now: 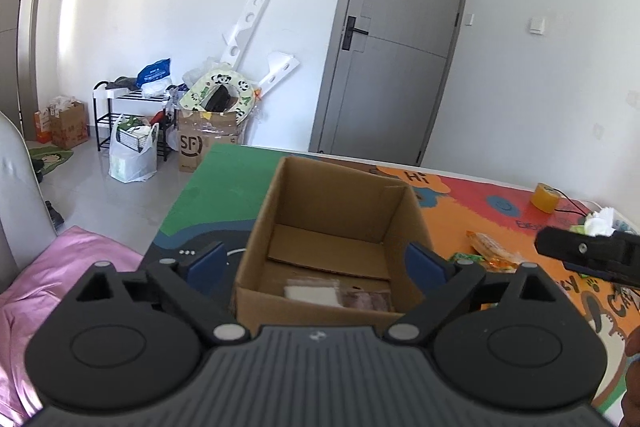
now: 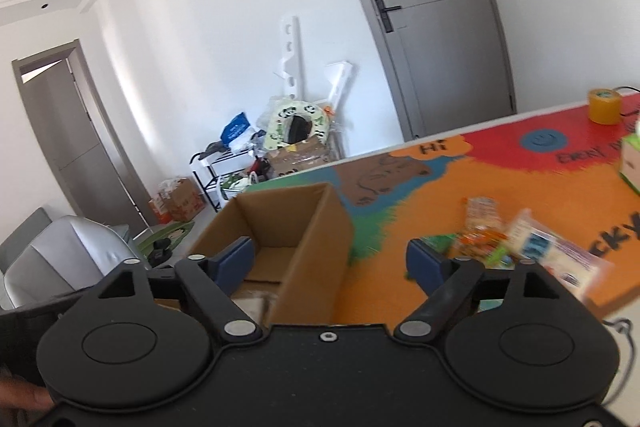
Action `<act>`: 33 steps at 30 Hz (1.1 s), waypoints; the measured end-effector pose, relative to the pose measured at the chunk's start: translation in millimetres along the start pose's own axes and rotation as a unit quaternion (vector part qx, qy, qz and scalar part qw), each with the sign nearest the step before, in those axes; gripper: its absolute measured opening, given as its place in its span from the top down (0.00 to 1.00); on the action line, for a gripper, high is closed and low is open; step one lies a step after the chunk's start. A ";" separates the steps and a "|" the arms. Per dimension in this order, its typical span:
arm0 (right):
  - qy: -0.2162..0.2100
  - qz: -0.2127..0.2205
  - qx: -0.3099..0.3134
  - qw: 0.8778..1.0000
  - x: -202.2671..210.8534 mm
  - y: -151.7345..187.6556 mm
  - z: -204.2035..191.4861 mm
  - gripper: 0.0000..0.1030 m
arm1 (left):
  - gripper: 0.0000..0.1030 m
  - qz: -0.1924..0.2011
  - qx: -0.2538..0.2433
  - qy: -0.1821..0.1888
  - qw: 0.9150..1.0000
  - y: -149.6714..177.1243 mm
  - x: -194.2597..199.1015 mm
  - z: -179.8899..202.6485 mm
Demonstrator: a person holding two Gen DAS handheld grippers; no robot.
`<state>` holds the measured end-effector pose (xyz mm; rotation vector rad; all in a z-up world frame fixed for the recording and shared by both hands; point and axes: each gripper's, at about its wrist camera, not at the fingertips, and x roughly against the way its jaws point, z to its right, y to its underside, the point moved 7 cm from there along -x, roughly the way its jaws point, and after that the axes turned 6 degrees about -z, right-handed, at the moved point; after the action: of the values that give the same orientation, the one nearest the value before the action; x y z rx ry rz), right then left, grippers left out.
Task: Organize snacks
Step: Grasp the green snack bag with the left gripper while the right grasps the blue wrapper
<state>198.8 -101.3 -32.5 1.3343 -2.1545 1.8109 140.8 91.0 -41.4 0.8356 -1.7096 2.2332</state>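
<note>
Left wrist view: open brown cardboard box (image 1: 332,239), two clear-wrapped snack packets (image 1: 340,294) inside, sits between the left gripper's (image 1: 320,263) parted, empty jaws.

Snack packets (image 2: 532,247) blurred; box (image 2: 632,163) cut off.

Open gripper (image 2: 330,259) over cardboard box (image 2: 292,223)
</note>
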 end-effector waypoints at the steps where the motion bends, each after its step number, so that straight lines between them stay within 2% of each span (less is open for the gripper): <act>1: 0.003 0.000 0.000 1.000 3.4 2.9 2.9 0.17 | 0.06 0.003 0.000 0.002 1.000 1.6 1.7 2.4; 6: 0.024 -0.001 -0.013 1.000 26.3 14.0 27.5 0.14 | 0.06 0.009 0.006 0.014 1.000 8.8 12.3 14.0; 19: 0.072 -0.004 -0.043 0.996 71.6 42.0 82.2 0.14 | 0.06 -0.009 -0.038 0.064 0.997 38.9 25.9 65.9; 27: 0.082 -0.011 -0.036 0.996 80.8 53.6 87.0 0.14 | 0.06 -0.026 -0.050 0.079 0.995 57.7 25.8 84.3; 33: 0.093 -0.021 -0.028 0.995 81.5 59.9 89.2 0.15 | 0.06 -0.043 -0.061 0.107 0.991 73.0 24.1 98.9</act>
<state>153.6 -223.7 -66.7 1.1389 -2.0510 1.7674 116.2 -28.1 -71.3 0.6049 -1.6578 2.0545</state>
